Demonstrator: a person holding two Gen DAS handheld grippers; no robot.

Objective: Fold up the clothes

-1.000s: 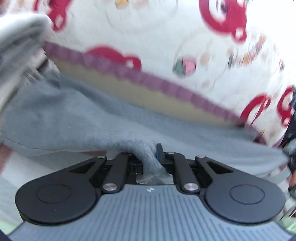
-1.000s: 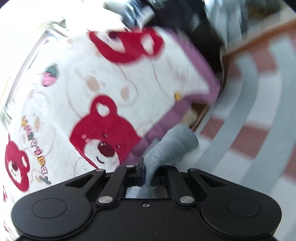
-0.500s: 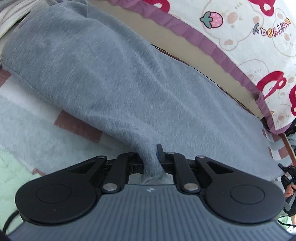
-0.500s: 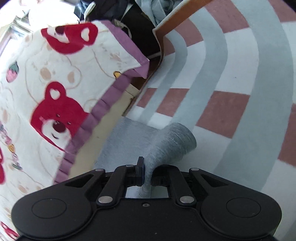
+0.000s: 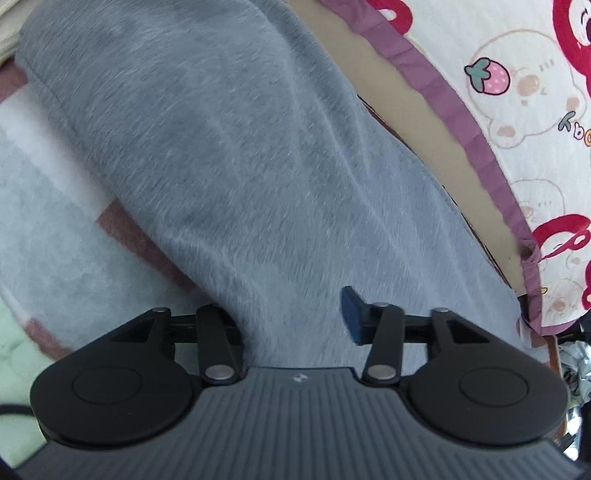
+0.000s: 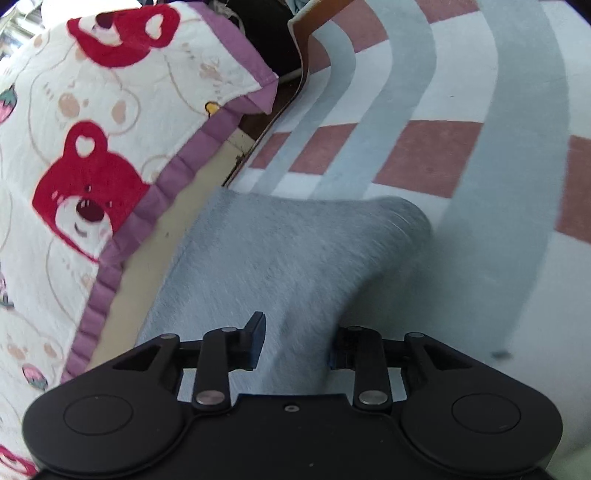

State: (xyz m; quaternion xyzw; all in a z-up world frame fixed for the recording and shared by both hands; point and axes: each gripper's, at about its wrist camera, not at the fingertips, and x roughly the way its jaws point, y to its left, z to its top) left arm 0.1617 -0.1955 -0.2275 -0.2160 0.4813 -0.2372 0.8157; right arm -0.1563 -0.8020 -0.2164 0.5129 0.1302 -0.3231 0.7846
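A grey fleece garment (image 5: pixel 229 155) lies spread over the striped rug, its long edge against the base of a bed. My left gripper (image 5: pixel 291 325) sits low over the garment's near edge. Its jaws are opening; the cloth lies slack between them and the blue pad (image 5: pixel 350 316) stands clear of it. In the right wrist view a corner of the same grey garment (image 6: pixel 295 251) humps up on the rug. My right gripper (image 6: pixel 297 343) straddles it, jaws opening, and the fold between the fingers (image 6: pixel 257 338) is no longer pinched.
A cream blanket with red bears and purple trim (image 6: pixel 92 177) hangs over the bed on the garment's far side, above a beige base (image 5: pixel 417 147). The rug (image 6: pixel 461 129) has grey, white and red-brown stripes. Dark clutter (image 6: pixel 266 33) sits beyond the bed corner. Pale green cloth (image 5: pixel 14 332) lies at lower left.
Both grippers have come down toward the rug and the garment has settled flat. Both pairs of jaws, pinched on grey cloth earlier, have now spread apart.
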